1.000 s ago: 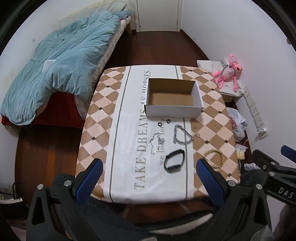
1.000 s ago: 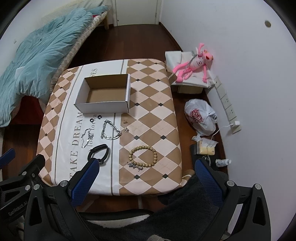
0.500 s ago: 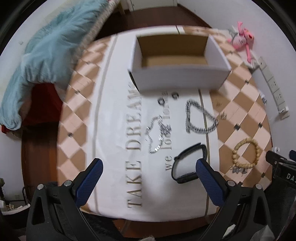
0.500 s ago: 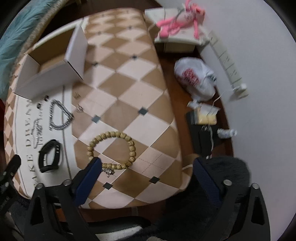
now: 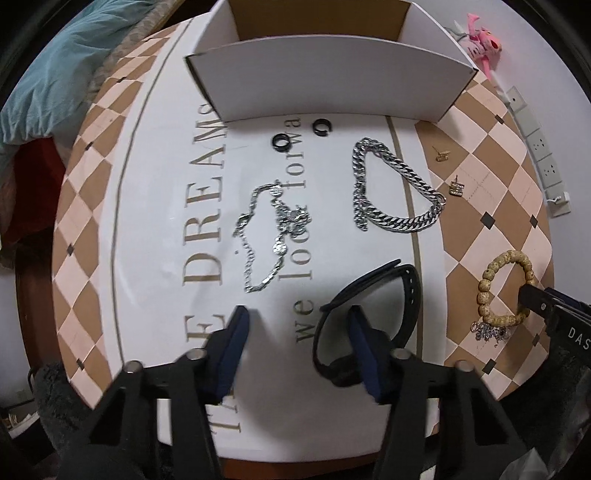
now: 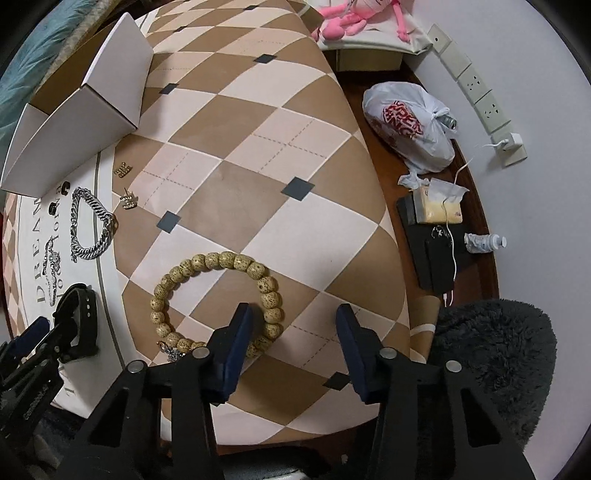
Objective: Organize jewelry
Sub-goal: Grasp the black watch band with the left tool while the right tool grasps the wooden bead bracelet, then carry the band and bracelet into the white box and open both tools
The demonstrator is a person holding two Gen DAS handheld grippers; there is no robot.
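An open white cardboard box [image 5: 325, 85] stands at the far side of the table. In front of it lie two black rings [image 5: 282, 139], a thin silver chain [image 5: 269, 236], a thick silver chain [image 5: 391, 192], two small gold earrings [image 5: 456, 187], a black band [image 5: 369, 317] and a wooden bead bracelet [image 6: 218, 299]. My left gripper [image 5: 297, 325] is open low over the table, its right finger inside the black band's loop. My right gripper [image 6: 293, 321] is open, its left finger just inside the bead bracelet's near right edge.
The table has a checkered cloth [image 6: 258, 166] with a white printed strip. On the floor to the right are a white plastic bag [image 6: 410, 125], a tissue pack [image 6: 439, 203] and a pink plush toy [image 6: 351, 18]. A bed with a blue duvet [image 5: 44, 92] is on the left.
Both grippers have come down and forward close to the table. Their jaws have narrowed but stay open. The left now straddles the black band's edge, the right the bead bracelet's edge.
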